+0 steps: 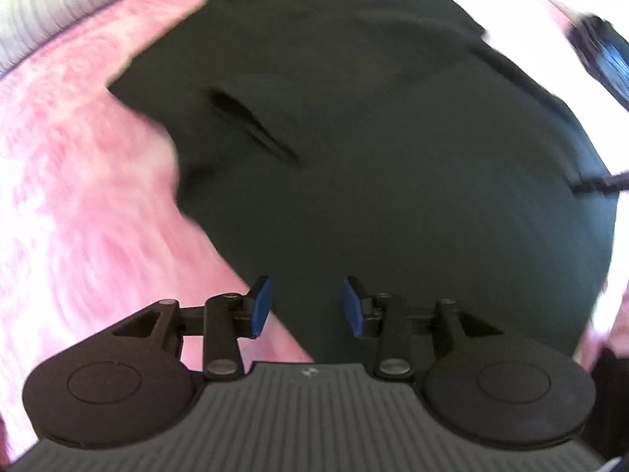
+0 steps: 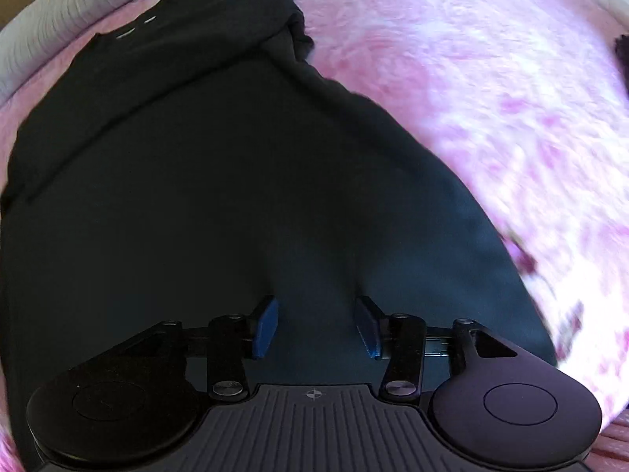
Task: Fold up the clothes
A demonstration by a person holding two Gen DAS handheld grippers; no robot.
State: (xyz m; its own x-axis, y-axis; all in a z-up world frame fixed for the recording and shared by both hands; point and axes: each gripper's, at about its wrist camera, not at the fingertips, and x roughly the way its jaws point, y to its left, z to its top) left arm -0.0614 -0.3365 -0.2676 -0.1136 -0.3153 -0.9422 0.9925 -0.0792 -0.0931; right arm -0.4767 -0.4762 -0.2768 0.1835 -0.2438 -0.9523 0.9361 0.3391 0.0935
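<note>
Dark T-shirt [image 1: 373, 137] on pink blanket [image 1: 78, 196], left tongs [image 1: 306, 305] and right tongs [image 2: 316, 328] spread empty, blurred dark object [image 1: 601, 59] nearby

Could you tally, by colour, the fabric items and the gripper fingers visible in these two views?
Black shirt: 1
Pink blanket: 1
Grey ribbed fabric at the far edge: 1
Blue-padded fingers: 4, two on the left gripper and two on the right gripper, both open
Total: 7
</note>
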